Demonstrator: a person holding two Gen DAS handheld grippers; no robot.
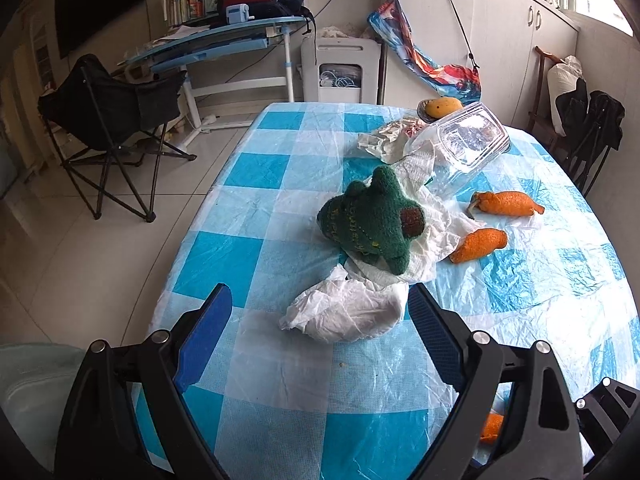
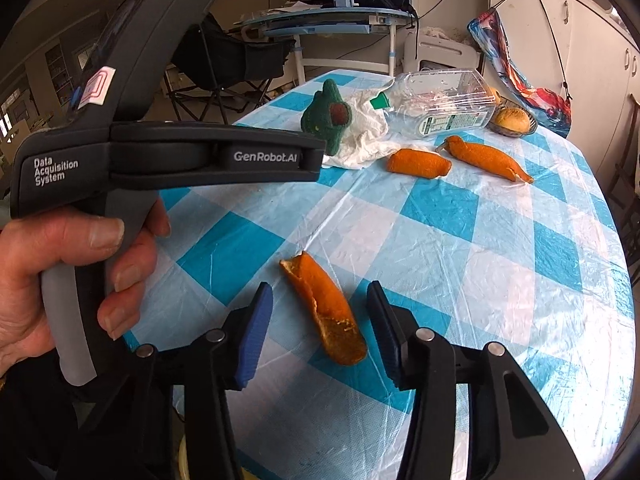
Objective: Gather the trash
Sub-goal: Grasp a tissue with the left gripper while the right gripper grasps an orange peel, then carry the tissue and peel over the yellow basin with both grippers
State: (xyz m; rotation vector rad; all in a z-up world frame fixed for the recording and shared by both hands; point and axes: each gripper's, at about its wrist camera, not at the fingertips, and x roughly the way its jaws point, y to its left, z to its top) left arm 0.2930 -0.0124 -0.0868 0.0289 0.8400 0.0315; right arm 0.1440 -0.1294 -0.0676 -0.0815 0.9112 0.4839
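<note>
On the blue-and-white checked tablecloth (image 1: 256,248) a crumpled white tissue (image 1: 348,314) lies between the fingers of my left gripper (image 1: 320,296), which is open; the pads stand apart from it. In the right wrist view a long orange peel (image 2: 324,312) lies on the cloth between the fingers of my right gripper (image 2: 320,292). Its pads are a little off the peel on both sides, so it is open. Two more orange peels (image 1: 480,244) (image 1: 506,202) lie farther back, beside a white paper sheet (image 1: 432,236).
A green knitted toy (image 1: 372,220) sits on the white paper. Behind it are a clear plastic container (image 1: 472,140) on its side, a crumpled wrapper (image 1: 384,140) and a small bowl (image 2: 514,120). A person's hand (image 2: 60,272) holds the left gripper's handle. A folding chair (image 1: 112,120) stands left of the table.
</note>
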